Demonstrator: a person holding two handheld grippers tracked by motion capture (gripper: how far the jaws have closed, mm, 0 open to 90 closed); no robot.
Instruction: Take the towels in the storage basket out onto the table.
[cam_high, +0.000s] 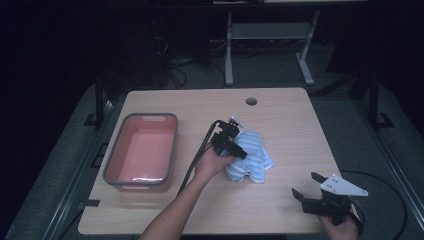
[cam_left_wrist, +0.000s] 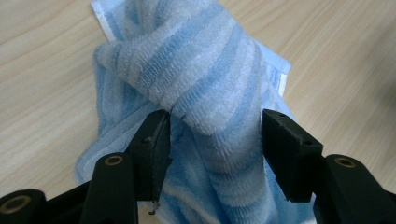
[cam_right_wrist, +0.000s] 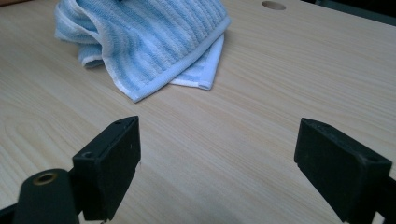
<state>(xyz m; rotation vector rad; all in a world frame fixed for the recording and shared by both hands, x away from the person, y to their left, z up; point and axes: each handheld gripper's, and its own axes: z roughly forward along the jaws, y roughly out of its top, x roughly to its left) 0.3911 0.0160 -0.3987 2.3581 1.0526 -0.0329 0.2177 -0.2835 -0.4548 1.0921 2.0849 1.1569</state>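
The blue striped towel (cam_high: 251, 156) lies crumpled on the wooden table (cam_high: 280, 115), a little right of the centre of the high view. The left gripper (cam_high: 239, 151) sits at the towel's left edge, held by the person's left hand (cam_high: 212, 162), whose forearm rises from the bottom centre of the frame.

In the left gripper view, a thick rolled fold of the towel (cam_left_wrist: 205, 74) runs from the upper middle down between the 2 black jaws. The jaws stand apart on either side of the fold, the left one touching the cloth and the right one just beside it, so the gripper is parted around the fold and not clamped on it.

The right gripper (cam_high: 310, 189) is in the lower right of the high view, near the table's front edge and well apart from the towel, held by the right hand (cam_high: 342, 227). Its grey three-cornered plate (cam_high: 344, 186) lies on top. In the right gripper view its 2 jaws are spread wide over bare wood with nothing between them, and the towel (cam_right_wrist: 144, 37) lies in the upper left of that frame.

A pink tub with a grey rim (cam_high: 111, 165) stands in the left part of the high view, well left of the towel. A round hole (cam_high: 251, 101) is in the tabletop near its far edge.
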